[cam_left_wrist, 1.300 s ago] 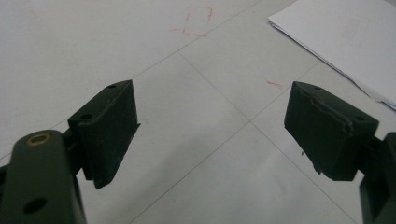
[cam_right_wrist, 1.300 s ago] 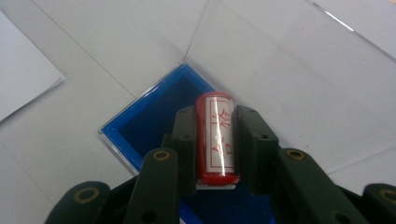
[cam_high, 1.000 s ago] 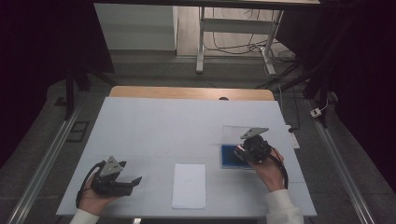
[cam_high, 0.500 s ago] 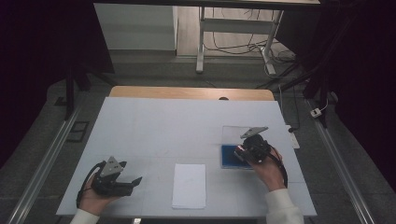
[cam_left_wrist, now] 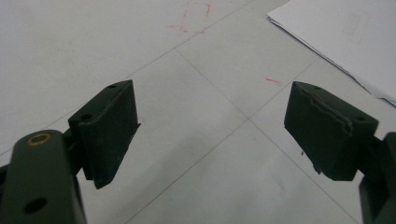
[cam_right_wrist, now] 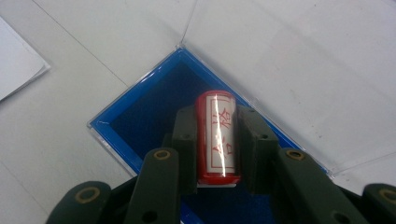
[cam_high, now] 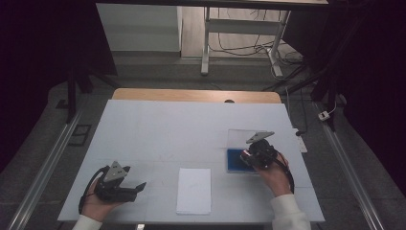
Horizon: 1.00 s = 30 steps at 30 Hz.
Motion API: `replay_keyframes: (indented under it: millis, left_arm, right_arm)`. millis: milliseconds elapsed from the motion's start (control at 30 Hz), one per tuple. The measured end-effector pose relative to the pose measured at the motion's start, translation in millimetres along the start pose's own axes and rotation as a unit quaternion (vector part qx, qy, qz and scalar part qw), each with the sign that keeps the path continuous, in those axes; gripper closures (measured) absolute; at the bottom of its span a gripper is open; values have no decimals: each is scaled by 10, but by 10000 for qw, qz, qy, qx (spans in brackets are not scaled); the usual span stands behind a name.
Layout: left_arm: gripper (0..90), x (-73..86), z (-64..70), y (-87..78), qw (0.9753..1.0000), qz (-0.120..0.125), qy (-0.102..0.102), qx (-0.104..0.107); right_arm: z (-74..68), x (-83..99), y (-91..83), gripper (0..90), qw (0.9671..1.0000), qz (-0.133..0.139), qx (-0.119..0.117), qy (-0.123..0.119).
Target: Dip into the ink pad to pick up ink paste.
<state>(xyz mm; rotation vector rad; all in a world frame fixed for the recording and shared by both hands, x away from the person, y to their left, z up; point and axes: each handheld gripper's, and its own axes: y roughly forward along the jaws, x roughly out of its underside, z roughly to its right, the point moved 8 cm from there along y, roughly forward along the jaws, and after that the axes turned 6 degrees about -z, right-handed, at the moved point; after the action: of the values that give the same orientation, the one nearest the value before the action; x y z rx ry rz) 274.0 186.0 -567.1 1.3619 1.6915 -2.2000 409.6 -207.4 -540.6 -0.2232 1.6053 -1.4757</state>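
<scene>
Two grippers, one idle and one clamped on a stamp.

Parked at the table's (cam_high: 201, 120) near left corner, left gripper (cam_high: 139, 186) with jaws spread wide and empty over bare surface, likely kept clear. Laid mid-table, near edge, white paper (cam_high: 194, 190), probably waiting for an imprint. Further right, right gripper (cam_right_wrist: 217, 140) pinching a red cylindrical stamp (cam_right_wrist: 217, 135) by its sides, held over the open blue ink pad case (cam_right_wrist: 144, 116), seemingly for inking; contact with the pad hidden.
</scene>
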Motion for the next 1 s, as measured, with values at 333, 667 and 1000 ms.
replay_keyframes:
  millis: [333,667,1000]
  left_arm:
    - [178,-6,2,3,10000,-6,-10,-8]
    - [178,-7,-5,-3,10000,-3,-9,1]
    - [178,-9,-24,-19,10000,23,-24,-27]
  right_arm:
    - [-2,4,2,709,10000,13,-10,21]
    - [-13,3,2,708,10000,29,36,-26]
    - [5,-21,-57,703,10000,51,-67,10]
